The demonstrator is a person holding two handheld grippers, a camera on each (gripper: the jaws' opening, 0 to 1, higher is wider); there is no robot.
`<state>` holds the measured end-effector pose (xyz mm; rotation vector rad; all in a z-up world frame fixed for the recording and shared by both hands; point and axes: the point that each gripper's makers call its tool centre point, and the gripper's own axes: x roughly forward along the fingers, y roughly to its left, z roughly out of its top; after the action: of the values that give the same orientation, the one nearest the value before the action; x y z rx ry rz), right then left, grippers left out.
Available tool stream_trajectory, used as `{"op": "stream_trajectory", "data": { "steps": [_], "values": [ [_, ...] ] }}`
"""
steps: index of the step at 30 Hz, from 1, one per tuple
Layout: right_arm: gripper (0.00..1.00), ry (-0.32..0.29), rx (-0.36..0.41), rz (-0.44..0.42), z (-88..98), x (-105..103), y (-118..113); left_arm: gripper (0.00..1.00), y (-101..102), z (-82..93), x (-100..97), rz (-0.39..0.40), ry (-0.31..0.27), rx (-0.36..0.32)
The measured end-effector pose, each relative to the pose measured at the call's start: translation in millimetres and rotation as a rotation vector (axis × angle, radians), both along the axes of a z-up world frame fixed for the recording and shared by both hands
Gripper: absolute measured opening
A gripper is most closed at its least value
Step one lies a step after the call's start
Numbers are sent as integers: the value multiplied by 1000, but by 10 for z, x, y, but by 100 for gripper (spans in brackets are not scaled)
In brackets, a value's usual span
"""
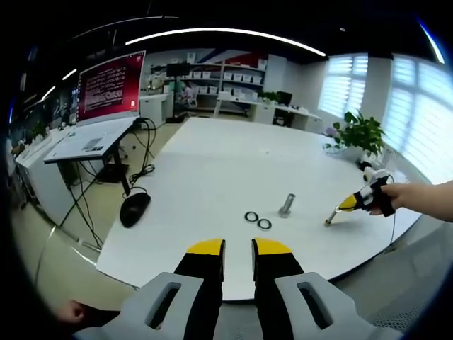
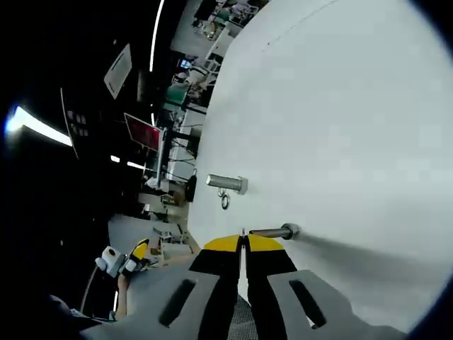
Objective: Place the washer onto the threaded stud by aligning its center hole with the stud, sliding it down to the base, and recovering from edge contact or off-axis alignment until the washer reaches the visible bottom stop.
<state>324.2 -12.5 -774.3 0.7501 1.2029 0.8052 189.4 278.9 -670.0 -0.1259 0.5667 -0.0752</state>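
Two dark washers (image 1: pixel 251 216) (image 1: pixel 264 224) lie flat on the white table (image 1: pixel 212 170), just left of an upright metal threaded stud (image 1: pixel 287 205). My left gripper (image 1: pixel 238 248) hovers above the near table edge, well short of them, open with nothing between its yellow-tipped jaws. A hand brings my right gripper (image 1: pixel 352 203) in from the right; it is shut on the top of a second stud (image 1: pixel 330 217) whose base touches the table. In the right gripper view, that gripper (image 2: pixel 242 241) pinches this stud (image 2: pixel 272 231). Beyond it stand the first stud (image 2: pixel 226 183) and a washer (image 2: pixel 224 200).
A black mouse (image 1: pixel 134 209) lies at the table's left edge with cables trailing to the floor. A potted plant (image 1: pixel 361 131) stands at the far right. A desk with a red screen (image 1: pixel 110 85) stands to the left. The left gripper (image 2: pixel 138 255) shows off the table edge.
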Motion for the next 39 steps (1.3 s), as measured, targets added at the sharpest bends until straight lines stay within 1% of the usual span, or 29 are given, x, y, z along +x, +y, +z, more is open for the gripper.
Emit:
{"op": "stream_trajectory", "data": {
  "steps": [3,6,8,12,14,19,22,29,32,36,39],
  "values": [
    [4,6,26,-26,14,31,-7,13,-2,0,-3,0,1,2],
    [4,0,8,-11,-30,9,-8,13,0,-1,-3,0,1,1],
    [4,10,25,-13,-25,11,4,13,4,0,-1,0,0,1],
    [5,16,34,-19,-26,12,3,13,6,0,-2,1,-1,1],
    [5,0,28,-12,-23,12,-2,13,5,1,-4,1,-1,0],
    [5,1,21,-18,-28,24,-24,13,2,4,-5,0,-1,1],
    [4,-19,-1,-5,-46,22,-47,13,4,5,-3,0,-2,0],
    [4,-25,-26,-12,-41,38,-61,13,3,5,-4,1,-2,-1],
    [4,-7,5,-24,1,22,-38,13,5,8,-4,1,-2,0],
    [3,-4,-20,-27,-59,17,-90,13,4,9,-2,1,-4,-1],
    [3,25,7,-66,-60,32,-109,13,1,10,-2,2,-5,-2]
  ]
}}
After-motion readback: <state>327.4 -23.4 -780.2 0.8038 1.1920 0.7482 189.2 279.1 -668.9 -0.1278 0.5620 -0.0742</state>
